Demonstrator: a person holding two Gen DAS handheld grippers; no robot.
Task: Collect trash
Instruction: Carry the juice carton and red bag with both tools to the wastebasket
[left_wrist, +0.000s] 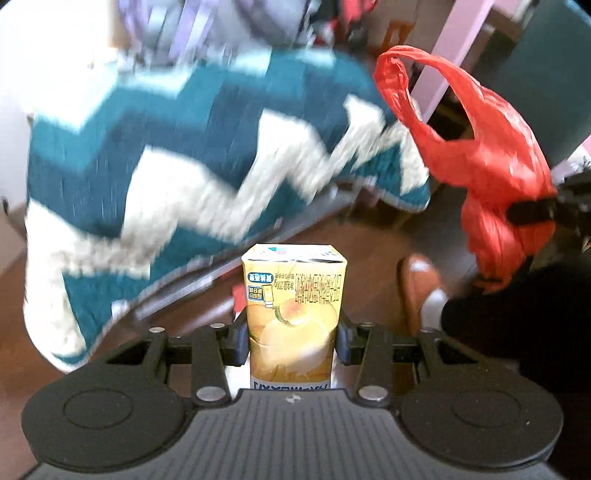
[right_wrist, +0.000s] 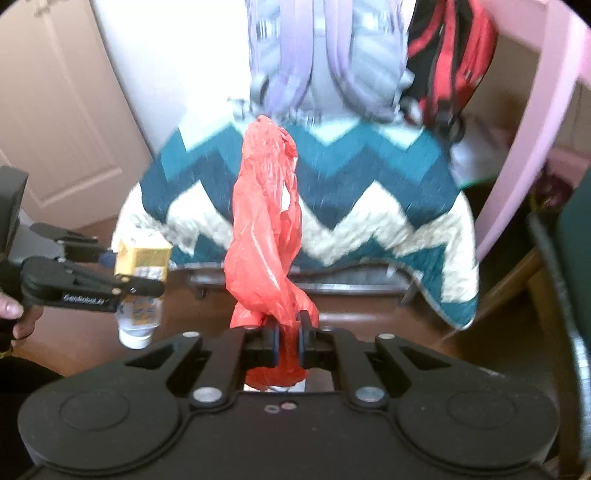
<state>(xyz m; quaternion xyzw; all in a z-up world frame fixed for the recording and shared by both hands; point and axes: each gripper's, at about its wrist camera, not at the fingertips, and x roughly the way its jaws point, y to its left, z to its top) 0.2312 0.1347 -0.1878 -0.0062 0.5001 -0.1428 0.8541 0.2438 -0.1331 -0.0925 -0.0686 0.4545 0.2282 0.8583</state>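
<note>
The yellow rectangular juice carton (left_wrist: 293, 306), gripped upright by the left gripper (left_wrist: 291, 338), is held left of the crumpled red plastic bag (right_wrist: 266, 236) pinched by the right gripper (right_wrist: 288, 339).

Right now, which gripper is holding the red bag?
The right gripper: its jaws pinch the red plastic bag. The left gripper grips a yellow juice carton instead.
</note>
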